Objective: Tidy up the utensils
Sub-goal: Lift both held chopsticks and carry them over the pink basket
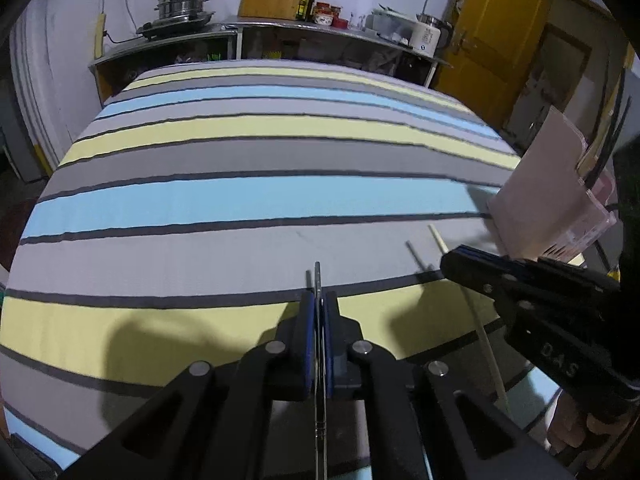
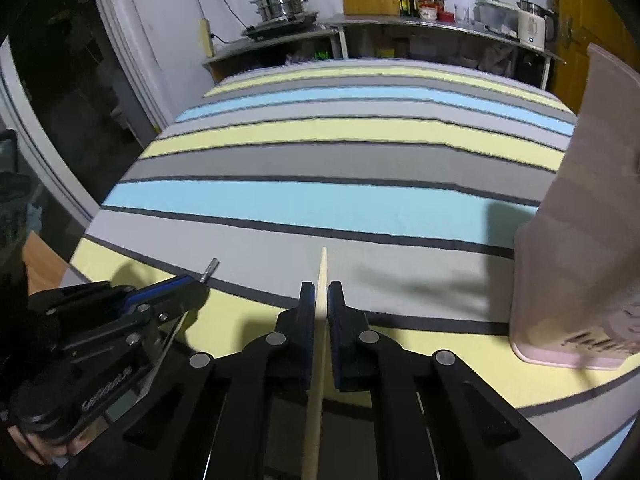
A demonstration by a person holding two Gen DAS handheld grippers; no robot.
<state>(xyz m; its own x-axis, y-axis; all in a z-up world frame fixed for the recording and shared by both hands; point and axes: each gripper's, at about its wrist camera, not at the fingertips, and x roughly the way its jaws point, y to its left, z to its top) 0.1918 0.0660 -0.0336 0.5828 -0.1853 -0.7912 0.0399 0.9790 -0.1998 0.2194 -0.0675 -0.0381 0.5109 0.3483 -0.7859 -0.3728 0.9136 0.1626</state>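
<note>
My left gripper (image 1: 318,300) is shut on a thin metal utensil (image 1: 317,280) that sticks out past the fingertips, above the striped cloth. My right gripper (image 2: 319,292) is shut on a pale wooden chopstick (image 2: 322,272). In the left wrist view the right gripper (image 1: 460,256) sits to the right with the wooden chopstick (image 1: 437,237) poking forward, close to a pink utensil holder (image 1: 548,200). In the right wrist view the left gripper (image 2: 192,280) is at the left with the metal tip (image 2: 210,269) showing, and the pink holder (image 2: 580,240) stands at the right.
A striped cloth (image 1: 240,200) in grey, blue and yellow covers the table. Dark utensils (image 1: 612,136) stand in the holder. Behind the table a shelf (image 1: 280,28) carries a steel steamer pot (image 1: 182,2), bottles and a kettle. A yellow door (image 1: 500,40) is at the back right.
</note>
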